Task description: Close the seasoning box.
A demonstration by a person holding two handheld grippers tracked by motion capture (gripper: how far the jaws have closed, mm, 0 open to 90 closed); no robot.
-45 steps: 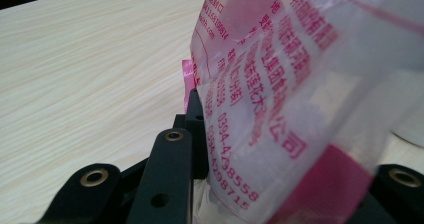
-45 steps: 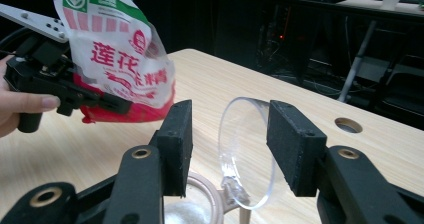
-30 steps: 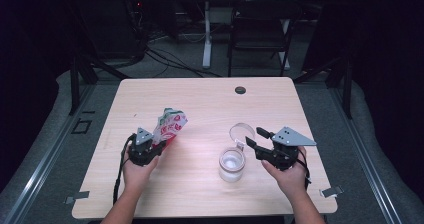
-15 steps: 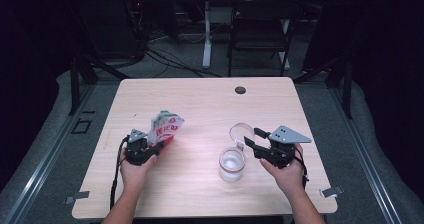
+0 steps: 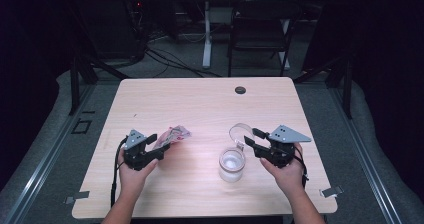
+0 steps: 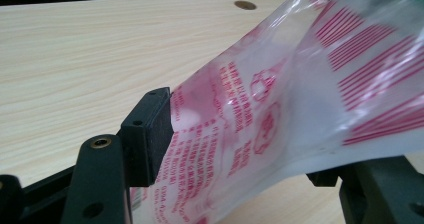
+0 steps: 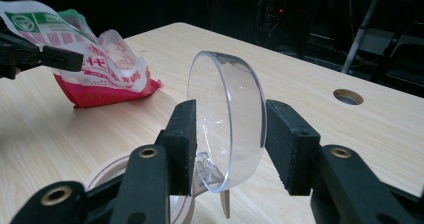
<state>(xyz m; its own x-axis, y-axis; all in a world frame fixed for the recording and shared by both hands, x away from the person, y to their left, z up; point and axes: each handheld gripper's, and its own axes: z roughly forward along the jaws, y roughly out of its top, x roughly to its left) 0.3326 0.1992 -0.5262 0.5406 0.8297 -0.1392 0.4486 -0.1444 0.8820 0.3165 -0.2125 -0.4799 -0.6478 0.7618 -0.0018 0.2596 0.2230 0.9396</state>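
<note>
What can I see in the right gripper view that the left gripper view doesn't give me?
Right gripper view: a clear lid standing on edge, with the jar mouth below it. Left gripper view: the red print on the bag, close enough to make out. Both: the bag, the wooden table and its round hole.

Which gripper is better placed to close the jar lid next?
Right. The right gripper has the clear hinged lid between its jaws, above the jar. The left gripper is at the red-printed bag, apart from the jar.
</note>
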